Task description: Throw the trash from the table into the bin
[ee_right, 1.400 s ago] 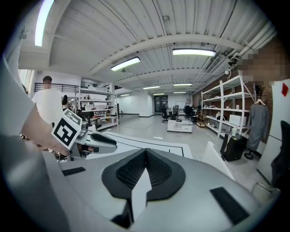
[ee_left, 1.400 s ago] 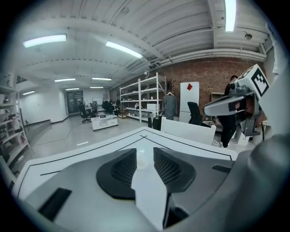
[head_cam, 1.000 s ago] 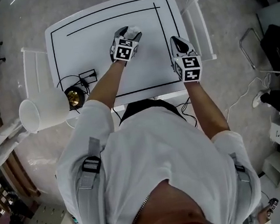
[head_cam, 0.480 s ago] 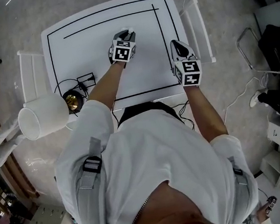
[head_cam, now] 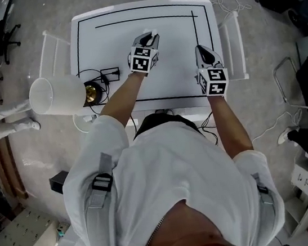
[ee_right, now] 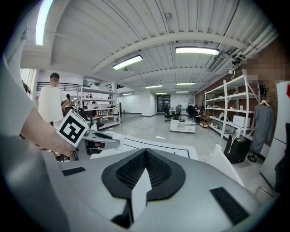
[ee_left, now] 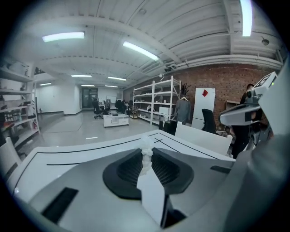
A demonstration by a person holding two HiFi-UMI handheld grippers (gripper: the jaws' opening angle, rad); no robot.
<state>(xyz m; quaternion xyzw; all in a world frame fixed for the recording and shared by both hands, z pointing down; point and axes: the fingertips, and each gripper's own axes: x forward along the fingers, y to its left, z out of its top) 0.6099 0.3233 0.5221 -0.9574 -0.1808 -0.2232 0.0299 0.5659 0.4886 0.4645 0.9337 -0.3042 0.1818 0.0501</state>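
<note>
Left tool [head_cam: 149, 37]: jaws have just been closing and pinch a small crumpled white paper wad [ee_left: 146, 147], lifted clear of the tabletop [head_cam: 109, 46]. We judge it feather-light, soft and crushable, best gripped across its middle. Right tool [ee_right: 145, 158] is closed, empty. White bin [head_cam: 53, 96] stands beside the tabletop.

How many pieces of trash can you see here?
1: a crumpled white wad pinched in the left gripper's fingers over the table. More may hide under the person's arms.

We are closing the left hand-held gripper [head_cam: 149, 38] on the paper wad [ee_left: 146, 150], upper middle of frame, and lifting it off the desk [head_cam: 103, 47].
</note>
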